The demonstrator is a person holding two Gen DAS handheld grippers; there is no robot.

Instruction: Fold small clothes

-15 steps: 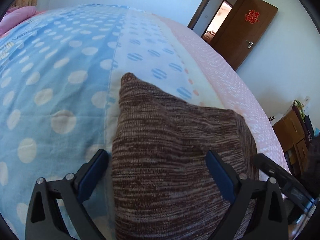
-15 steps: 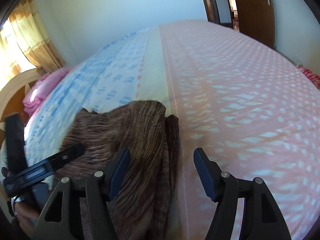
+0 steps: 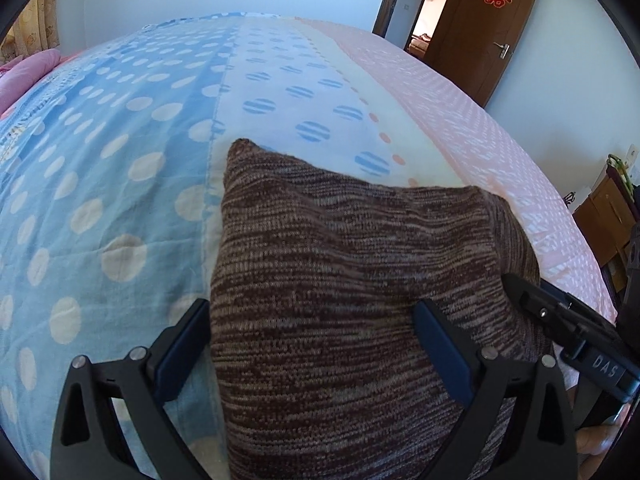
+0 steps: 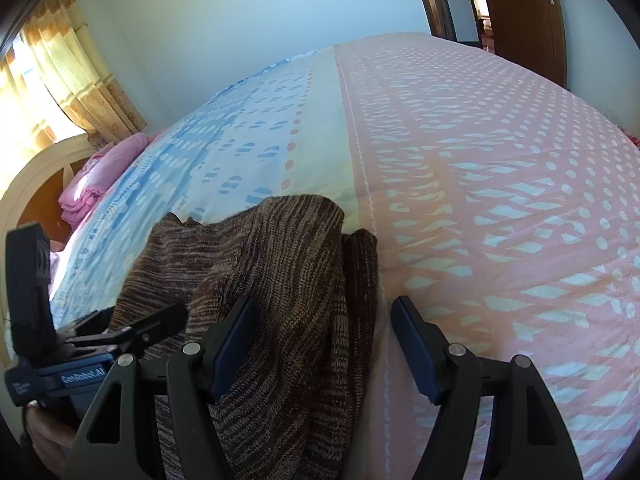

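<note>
A brown marled knit garment [image 3: 340, 280] lies folded on the bed near its front edge; it also shows in the right wrist view [image 4: 280, 280], bunched with a ribbed edge on its right. My left gripper [image 3: 312, 344] is open, its jaws standing either side of the garment's left part. My right gripper [image 4: 324, 340] is open, its jaws straddling the garment's right edge. The right gripper's body [image 3: 568, 332] shows at the right of the left wrist view, the left gripper's body [image 4: 100, 340] at the left of the right wrist view.
The bedsheet is blue with white dots [image 3: 100, 180] on the left and pink patterned [image 4: 500, 200] on the right. A pink folded quilt [image 4: 96, 176] lies by the headboard. A brown door [image 3: 488, 24] stands open beyond the bed. A wooden cabinet [image 3: 604, 220] stands at right.
Both grippers have shifted slightly with the views tilting a little; the garment lies the same and both grippers stay open.
</note>
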